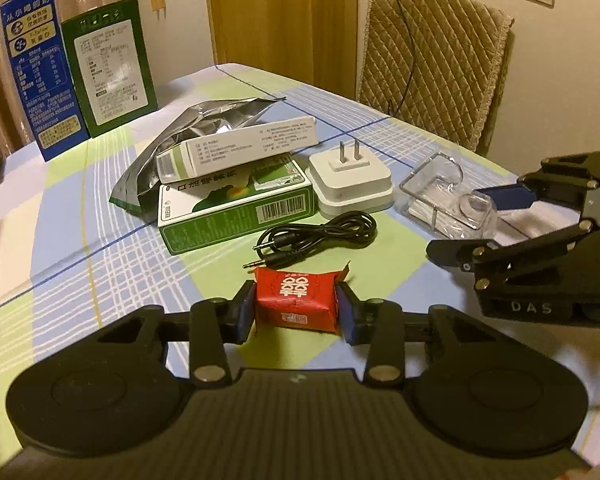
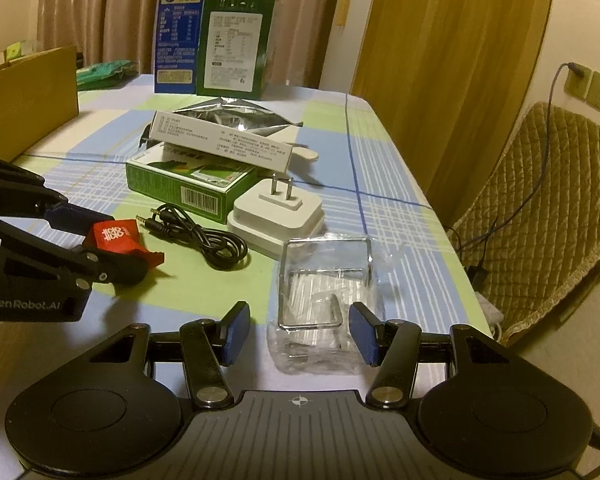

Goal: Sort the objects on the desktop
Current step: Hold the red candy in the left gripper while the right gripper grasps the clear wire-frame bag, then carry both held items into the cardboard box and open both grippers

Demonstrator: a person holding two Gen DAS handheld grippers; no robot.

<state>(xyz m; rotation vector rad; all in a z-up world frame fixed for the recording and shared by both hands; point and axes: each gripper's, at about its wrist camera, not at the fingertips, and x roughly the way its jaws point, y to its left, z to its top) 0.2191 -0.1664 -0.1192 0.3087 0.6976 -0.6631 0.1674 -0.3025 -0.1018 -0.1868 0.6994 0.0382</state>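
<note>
The left tool (image 1: 296, 306) is clamped on the red packet (image 1: 296, 300). The right tool (image 2: 298, 330) stands apart around the clear package (image 2: 324, 280) near the bench's (image 2: 380, 152) right edge.

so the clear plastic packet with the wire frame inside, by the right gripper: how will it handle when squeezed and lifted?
The clear packet probably crinkles and feels slippery, since its film is glossy and wrinkled. The metal wire frame inside looks stiff, so the right gripper's pads should meet resistance there. Likely light, though loose contents may shift in the bag.
</note>
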